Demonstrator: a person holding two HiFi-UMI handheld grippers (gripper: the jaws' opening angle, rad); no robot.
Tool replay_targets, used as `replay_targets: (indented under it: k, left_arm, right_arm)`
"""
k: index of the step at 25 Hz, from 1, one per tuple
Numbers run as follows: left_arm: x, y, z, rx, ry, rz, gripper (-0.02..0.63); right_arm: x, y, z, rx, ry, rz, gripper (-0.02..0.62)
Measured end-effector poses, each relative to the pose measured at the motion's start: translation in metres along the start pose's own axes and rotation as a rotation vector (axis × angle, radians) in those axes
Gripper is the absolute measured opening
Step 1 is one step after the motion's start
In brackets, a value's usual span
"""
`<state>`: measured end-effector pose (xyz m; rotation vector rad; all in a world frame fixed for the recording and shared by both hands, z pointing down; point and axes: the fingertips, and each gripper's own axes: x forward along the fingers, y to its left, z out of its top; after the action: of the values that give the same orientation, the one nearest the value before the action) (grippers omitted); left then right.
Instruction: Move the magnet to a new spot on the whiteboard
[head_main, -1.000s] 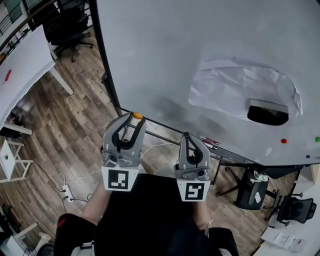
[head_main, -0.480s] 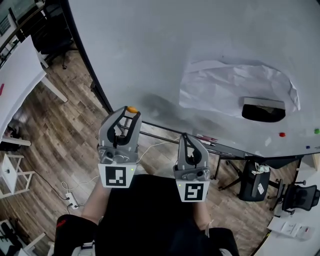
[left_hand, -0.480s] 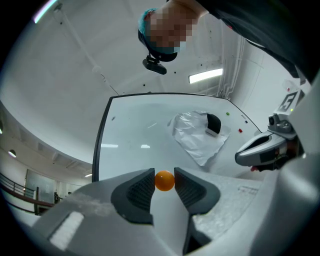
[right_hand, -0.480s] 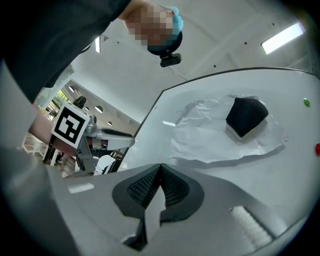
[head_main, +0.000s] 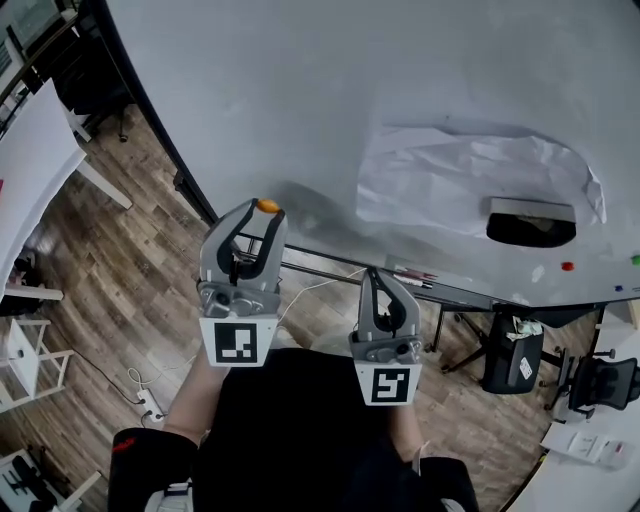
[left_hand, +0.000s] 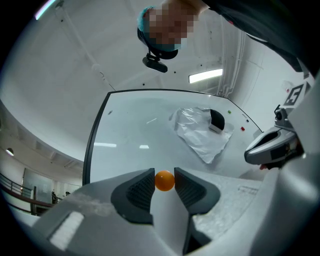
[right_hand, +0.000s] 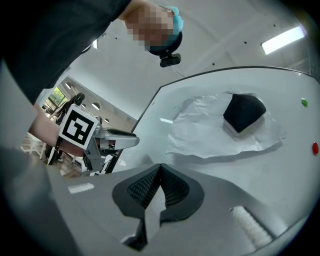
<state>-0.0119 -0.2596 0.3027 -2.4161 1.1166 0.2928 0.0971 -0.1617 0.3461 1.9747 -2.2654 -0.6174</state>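
The whiteboard (head_main: 300, 80) holds crumpled paper (head_main: 460, 175) — black eraser (head_main: 530, 228) too.

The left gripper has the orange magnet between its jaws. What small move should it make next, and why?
Probably ease the left gripper forward to a bare part of the whiteboard, left of the crumpled paper. The orange magnet is clamped between its jaws and seems still short of the board, so it cannot stick yet.

Your whiteboard (head_main: 300, 100) is cut off at top; the red dot (head_main: 568, 266) at lower right, perhaps a magnet, is tiny.
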Motion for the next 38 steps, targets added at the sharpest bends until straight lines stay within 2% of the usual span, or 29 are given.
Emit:
replay_targets:
  k: [38]
  left_arm:
    - [0.035,0.006,-0.022,0.002,-0.006,-0.024,0.132]
  right_arm:
    - [0.006,-0.007,-0.019,0.002,0.064,-0.061,0.002]
